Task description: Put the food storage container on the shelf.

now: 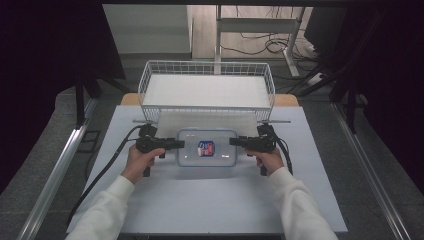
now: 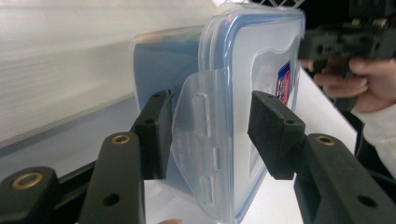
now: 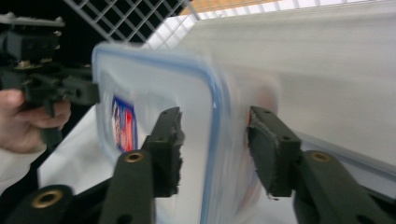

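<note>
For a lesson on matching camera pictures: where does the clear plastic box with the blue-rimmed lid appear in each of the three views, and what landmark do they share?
High view: the box lies at table centre, between both grippers.
Left gripper view: the box stands centre-right, its side flap between the black jaws.
Right gripper view: the box sits centre-left, its edge between the jaws.
Shared landmark: the red and blue sticker on its lid.
</note>
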Demonstrator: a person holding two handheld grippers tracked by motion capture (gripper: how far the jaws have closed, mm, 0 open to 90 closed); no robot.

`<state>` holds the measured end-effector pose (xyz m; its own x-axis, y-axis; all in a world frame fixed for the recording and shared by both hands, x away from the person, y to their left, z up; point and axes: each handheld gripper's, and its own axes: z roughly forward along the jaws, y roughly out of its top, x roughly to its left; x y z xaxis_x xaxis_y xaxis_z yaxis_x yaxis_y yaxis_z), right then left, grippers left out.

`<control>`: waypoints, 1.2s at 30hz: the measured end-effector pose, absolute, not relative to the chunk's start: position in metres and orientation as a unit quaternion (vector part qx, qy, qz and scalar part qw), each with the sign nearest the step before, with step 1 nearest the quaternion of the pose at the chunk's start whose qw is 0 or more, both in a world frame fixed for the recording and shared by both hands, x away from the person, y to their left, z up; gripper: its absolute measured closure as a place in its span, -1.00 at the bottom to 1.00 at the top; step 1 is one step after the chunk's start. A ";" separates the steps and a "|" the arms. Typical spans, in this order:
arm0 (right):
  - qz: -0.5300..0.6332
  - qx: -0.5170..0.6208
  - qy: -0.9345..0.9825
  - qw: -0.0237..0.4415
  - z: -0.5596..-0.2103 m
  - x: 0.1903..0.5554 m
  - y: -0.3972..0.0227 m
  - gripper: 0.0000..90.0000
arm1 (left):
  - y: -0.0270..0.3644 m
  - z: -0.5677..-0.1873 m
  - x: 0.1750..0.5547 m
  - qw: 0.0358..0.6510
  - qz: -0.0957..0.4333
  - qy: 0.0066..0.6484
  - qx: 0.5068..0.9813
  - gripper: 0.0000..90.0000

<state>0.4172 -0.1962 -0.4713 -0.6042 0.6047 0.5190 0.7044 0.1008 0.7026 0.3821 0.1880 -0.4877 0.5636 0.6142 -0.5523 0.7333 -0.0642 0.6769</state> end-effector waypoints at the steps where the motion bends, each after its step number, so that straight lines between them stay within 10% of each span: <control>1: -0.506 -0.444 -0.738 0.047 -0.472 0.418 -0.196 0.25 | 0.189 -0.490 0.384 0.508 -0.061 0.461 0.725 0.13; 19: -0.482 -0.499 -0.720 -0.010 -0.486 0.426 -0.179 0.05 | 0.189 -0.512 0.407 0.520 -0.062 0.525 0.671 0.02; 36: -0.476 -0.427 -0.762 -0.100 -0.454 0.376 -0.194 -0.08 | 0.202 -0.484 0.355 0.498 0.012 0.482 0.721 -0.34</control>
<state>0.3761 -0.1943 -0.4539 -0.6149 0.7468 0.2534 0.5560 0.1827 0.8108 0.3554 0.2023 -0.4838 0.5355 0.7064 -0.4629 0.6833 -0.0403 0.7290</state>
